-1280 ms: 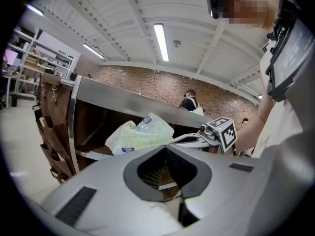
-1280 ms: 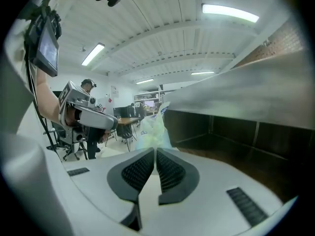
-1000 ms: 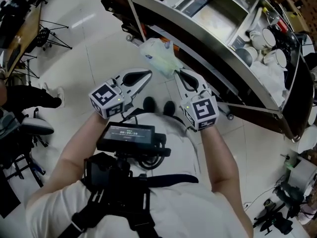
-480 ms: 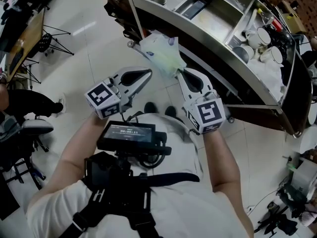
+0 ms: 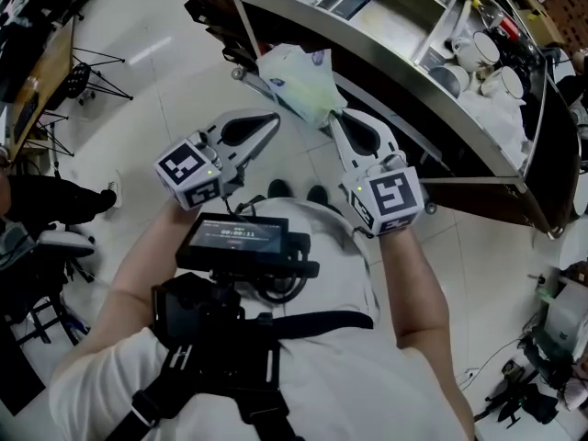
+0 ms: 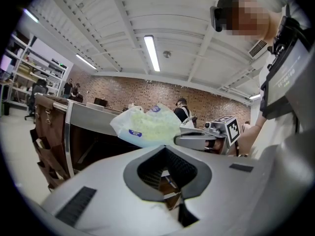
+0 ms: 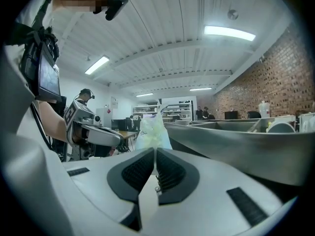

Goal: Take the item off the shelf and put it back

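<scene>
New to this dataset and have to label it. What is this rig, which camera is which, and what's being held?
No robot: a person wears a head camera and holds a two-jaw tool in each hand. The downward picture comes from the head; the other two come from cameras riding on each tool, looking along its jaws. The right tool is shut on the edge of a translucent bag with pale green contents, held in front of a steel shelf whose compartments hold white cups. The left tool is also shut, beside the bag, apparently not gripping it.
</scene>
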{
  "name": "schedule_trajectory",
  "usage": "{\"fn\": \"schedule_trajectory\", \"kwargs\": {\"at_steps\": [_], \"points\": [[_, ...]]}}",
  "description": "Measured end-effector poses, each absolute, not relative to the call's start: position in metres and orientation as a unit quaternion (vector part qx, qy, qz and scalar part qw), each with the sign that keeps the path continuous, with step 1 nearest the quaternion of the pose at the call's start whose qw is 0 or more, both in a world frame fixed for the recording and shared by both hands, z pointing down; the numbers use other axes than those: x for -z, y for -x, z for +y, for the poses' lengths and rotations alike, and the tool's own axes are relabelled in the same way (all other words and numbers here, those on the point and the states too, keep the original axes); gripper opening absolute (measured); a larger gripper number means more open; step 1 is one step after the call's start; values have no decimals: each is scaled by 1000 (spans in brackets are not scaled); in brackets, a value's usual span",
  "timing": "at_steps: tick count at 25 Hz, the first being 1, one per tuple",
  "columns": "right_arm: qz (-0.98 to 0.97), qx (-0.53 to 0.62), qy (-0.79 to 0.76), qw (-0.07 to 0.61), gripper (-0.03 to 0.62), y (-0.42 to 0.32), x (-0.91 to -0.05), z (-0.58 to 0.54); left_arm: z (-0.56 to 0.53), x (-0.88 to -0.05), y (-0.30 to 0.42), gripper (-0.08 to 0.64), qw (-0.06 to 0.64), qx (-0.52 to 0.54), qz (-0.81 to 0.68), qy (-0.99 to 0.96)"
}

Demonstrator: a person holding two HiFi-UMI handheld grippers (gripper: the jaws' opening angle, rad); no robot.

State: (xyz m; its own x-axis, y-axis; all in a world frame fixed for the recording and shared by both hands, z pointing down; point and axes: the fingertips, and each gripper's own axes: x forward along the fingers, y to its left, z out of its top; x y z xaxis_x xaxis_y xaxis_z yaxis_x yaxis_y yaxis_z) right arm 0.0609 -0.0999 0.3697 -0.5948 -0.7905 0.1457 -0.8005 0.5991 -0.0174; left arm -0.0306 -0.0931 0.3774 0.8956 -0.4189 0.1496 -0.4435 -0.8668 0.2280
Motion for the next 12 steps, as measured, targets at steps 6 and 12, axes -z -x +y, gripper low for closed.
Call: {"fn": "schedule_trajectory", "kwargs": {"at_steps": [6,12], "points": [[-893,-44,-443,67,25,-59,-374,-106,-98,-382,32,0,121,-59,-224,-965],[-893,-49,-443,69,25,-59,-378,-113,-105,-377,31,2,114,-38,-214,-969]]}}
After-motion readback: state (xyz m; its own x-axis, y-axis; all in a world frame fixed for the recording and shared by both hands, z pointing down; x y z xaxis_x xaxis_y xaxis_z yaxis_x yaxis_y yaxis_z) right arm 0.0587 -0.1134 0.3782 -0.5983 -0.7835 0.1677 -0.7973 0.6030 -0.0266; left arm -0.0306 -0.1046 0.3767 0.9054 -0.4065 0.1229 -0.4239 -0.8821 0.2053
